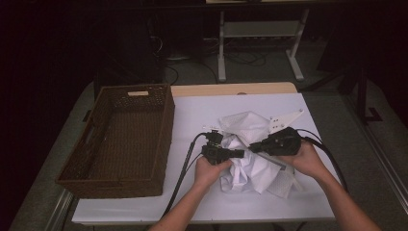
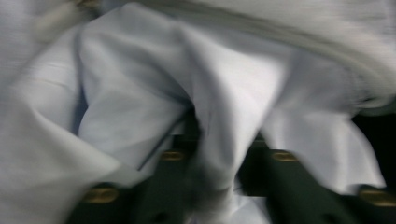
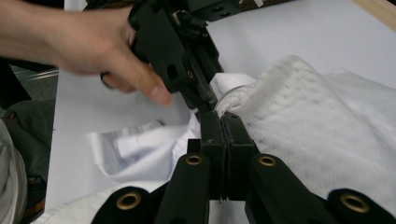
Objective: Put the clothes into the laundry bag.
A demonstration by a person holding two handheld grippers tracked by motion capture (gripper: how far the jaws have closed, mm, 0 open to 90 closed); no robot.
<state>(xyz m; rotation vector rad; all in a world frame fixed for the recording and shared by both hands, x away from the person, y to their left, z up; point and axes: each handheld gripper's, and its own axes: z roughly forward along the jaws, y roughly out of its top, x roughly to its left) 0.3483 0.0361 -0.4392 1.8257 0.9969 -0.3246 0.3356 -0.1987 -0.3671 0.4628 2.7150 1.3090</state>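
On the left of the table (image 1: 144,204) sits a brown basket (image 1: 120,139); beside it lies a crumpled white cloth (image 1: 250,159); the left gripper (image 1: 239,153) pokes into the cloth, its jaws pinching a fold between them; the right gripper (image 3: 218,122) meets it, jaws pressed together at the cloth's edge, and I cannot tell if any cloth is caught between them.

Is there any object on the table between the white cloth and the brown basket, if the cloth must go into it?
Nothing visible does. Between the white cloth and the wicker basket lies only bare white table and the left gripper cable.
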